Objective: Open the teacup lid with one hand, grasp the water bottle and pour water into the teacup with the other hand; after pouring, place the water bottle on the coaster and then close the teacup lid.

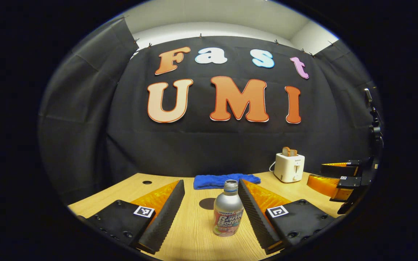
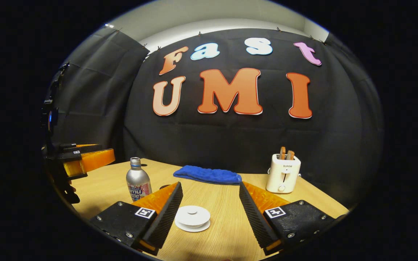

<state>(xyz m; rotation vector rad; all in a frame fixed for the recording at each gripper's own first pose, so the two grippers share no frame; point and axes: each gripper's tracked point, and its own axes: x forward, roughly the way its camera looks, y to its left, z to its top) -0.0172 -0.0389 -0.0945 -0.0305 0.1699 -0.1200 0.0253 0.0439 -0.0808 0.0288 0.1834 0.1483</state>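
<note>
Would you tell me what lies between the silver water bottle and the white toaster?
In the right gripper view, a folded blue cloth lies on the wooden table between the silver water bottle and white toaster.

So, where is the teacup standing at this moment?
In the right gripper view the teacup, lid on, stands on the wooden table between the open right claw fingers, nearer the left one, with the water bottle behind it to the left.

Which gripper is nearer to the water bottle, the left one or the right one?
Left. The left gripper stands open with the water bottle between its jaws, untouched. The right gripper is off to the bottle's side, open around the lidded teacup.
</note>
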